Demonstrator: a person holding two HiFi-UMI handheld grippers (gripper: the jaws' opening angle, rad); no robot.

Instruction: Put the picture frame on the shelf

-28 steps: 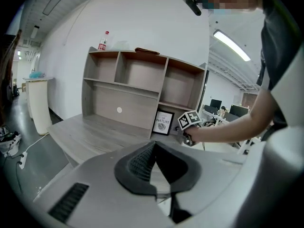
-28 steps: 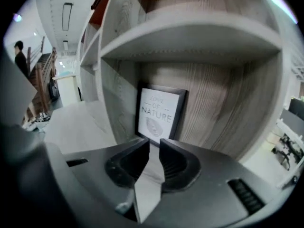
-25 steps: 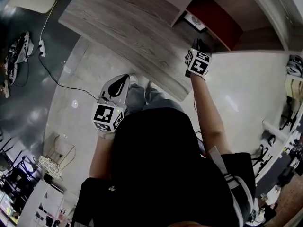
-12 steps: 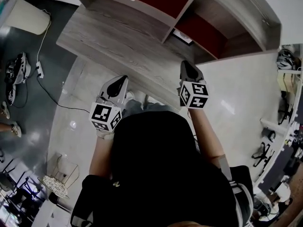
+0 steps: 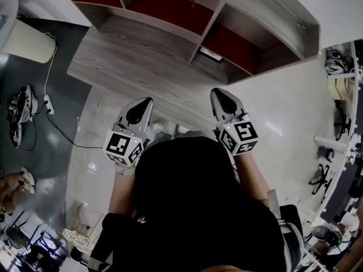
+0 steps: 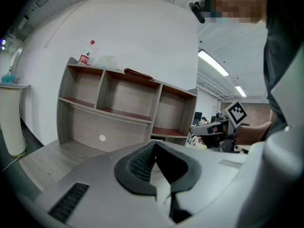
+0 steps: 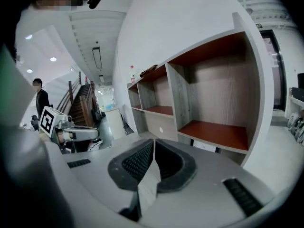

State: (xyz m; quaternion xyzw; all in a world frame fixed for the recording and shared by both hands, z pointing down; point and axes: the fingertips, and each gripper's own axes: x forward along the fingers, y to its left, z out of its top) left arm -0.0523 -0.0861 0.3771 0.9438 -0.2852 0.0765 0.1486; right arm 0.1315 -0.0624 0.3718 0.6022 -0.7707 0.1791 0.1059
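Note:
The picture frame (image 5: 211, 54), small and white-edged, stands at the back of the grey wooden desk (image 5: 130, 61), in the low gap under the shelf unit's (image 5: 195, 35) right red-floored compartment. The right gripper view shows the frame (image 7: 205, 147) below that red shelf board. My right gripper (image 5: 220, 95) is shut and empty. It hangs near the desk's front edge, well short of the frame. My left gripper (image 5: 146, 102) is level with it on the left, also shut with nothing between its pads (image 6: 142, 161).
On top of the shelf unit stand a bottle (image 6: 85, 54) and a flat brown thing (image 6: 138, 74). A white cylinder (image 5: 28, 40) stands left of the desk. A power strip with its cable (image 5: 48, 102) lies on the floor. A person (image 7: 42, 99) stands far off.
My right gripper has drawn back from the frame's spot under the shelf toward my body. The left gripper has lifted a little. More of the shelf unit shows at the top.

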